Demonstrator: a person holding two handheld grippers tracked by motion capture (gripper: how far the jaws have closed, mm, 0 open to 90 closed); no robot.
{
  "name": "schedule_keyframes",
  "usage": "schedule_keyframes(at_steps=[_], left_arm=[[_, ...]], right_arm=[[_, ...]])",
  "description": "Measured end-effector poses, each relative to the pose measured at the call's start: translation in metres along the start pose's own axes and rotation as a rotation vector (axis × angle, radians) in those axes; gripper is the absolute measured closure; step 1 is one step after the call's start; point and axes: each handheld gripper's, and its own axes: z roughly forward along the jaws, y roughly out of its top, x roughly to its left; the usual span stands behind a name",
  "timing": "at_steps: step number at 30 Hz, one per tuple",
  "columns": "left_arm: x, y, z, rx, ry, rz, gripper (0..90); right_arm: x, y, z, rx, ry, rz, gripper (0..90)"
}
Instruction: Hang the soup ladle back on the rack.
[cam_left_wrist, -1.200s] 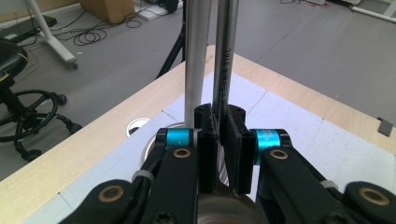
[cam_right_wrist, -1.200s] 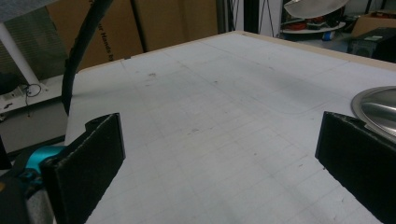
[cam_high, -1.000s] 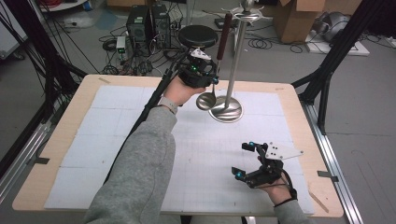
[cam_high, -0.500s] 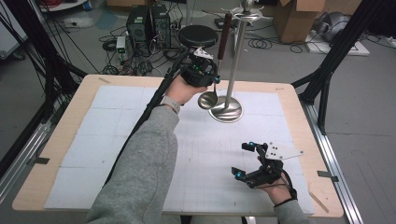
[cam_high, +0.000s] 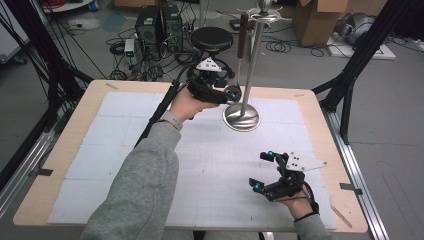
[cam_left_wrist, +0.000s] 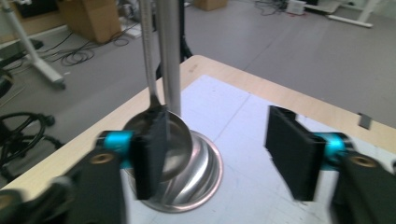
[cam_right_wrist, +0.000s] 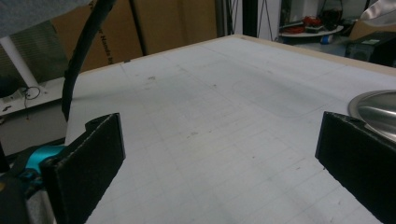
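High view: the left hand-held gripper (cam_high: 231, 93) sits at the ladle (cam_high: 239, 55) hanging on the stand (cam_high: 248, 70). Left gripper view: jaws spread, one pad touching the ladle bowl (cam_left_wrist: 163, 140); closing likely follows. Right gripper view: right hand-held gripper (cam_right_wrist: 219, 163) spread, idle over the surface (cam_right_wrist: 210, 107).
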Motion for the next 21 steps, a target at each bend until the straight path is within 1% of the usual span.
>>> schedule_keyframes(at_steps=[1, 2, 3, 5, 6, 7, 8, 9, 10, 11, 12, 13, 14, 16, 17, 18, 21], left_arm=[[0.0, -0.001, -0.002, 0.009, -0.007, -0.003, 28.2], [0.001, -0.004, -0.005, 0.016, -0.007, -0.014, 18.8], [0.002, -0.007, -0.008, 0.022, -0.012, -0.013, 12.7], [0.004, -0.014, -0.017, 0.001, -0.015, -0.013, 12.7], [0.005, -0.016, -0.019, -0.003, -0.015, -0.021, 10.9], [0.01, -0.02, -0.025, -0.009, -0.019, -0.051, 7.8], [0.011, -0.021, -0.027, -0.011, -0.024, -0.068, 2.6], [0.015, -0.024, -0.032, -0.014, -0.03, -0.118, 1.7], [0.018, -0.026, -0.036, -0.007, -0.038, -0.167, 1.7], [0.021, -0.03, -0.04, 0.009, -0.048, -0.198, 1.7], [0.021, -0.032, -0.042, 0.011, -0.039, -0.193, 1.7], [0.021, -0.035, -0.045, 0.011, -0.016, -0.166, 1.7], [0.02, -0.037, -0.047, 0.01, -0.002, -0.152, 1.7], [0.021, -0.042, -0.054, -0.001, -0.007, -0.148, 1.7], [0.02, -0.044, -0.058, -0.01, -0.003, -0.136, 1.7], [0.019, -0.046, -0.06, -0.02, -0.002, -0.133, 1.7], [0.014, -0.053, -0.071, -0.031, 0.002, -0.105, 1.7]], right_arm=[[0.0, 0.001, -0.001, -0.007, -0.002, 0.001, 0.2], [0.0, 0.001, -0.001, -0.011, -0.006, -0.005, 0.2], [0.0, 0.001, -0.002, -0.012, -0.007, -0.003, 0.2], [0.0, 0.001, -0.002, -0.015, -0.013, -0.005, 0.2], [0.001, 0.001, -0.002, -0.006, -0.011, 0.002, 0.2], [0.0, 0.001, -0.002, -0.007, -0.011, -0.002, 0.2], [0.001, 0.001, -0.002, -0.005, -0.01, -0.003, 0.2], [0.001, 0.001, -0.002, -0.005, -0.009, -0.004, 0.2], [0.001, 0.001, -0.002, -0.004, -0.011, -0.005, 0.2], [0.0, 0.001, -0.003, -0.007, -0.015, -0.003, 0.2], [0.0, 0.001, -0.003, -0.009, -0.017, -0.004, 0.2], [-0.001, 0.001, -0.004, -0.013, -0.021, -0.005, 0.2], [-0.001, 0.002, -0.004, -0.012, -0.02, -0.002, 0.2], [-0.001, 0.001, -0.004, -0.009, -0.021, -0.001, 0.2], [-0.001, 0.001, -0.004, -0.009, -0.023, -0.003, 0.2], [-0.001, 0.001, -0.004, -0.008, -0.023, -0.002, 0.2], [-0.001, 0.002, -0.004, -0.007, -0.024, -0.005, 0.2]])
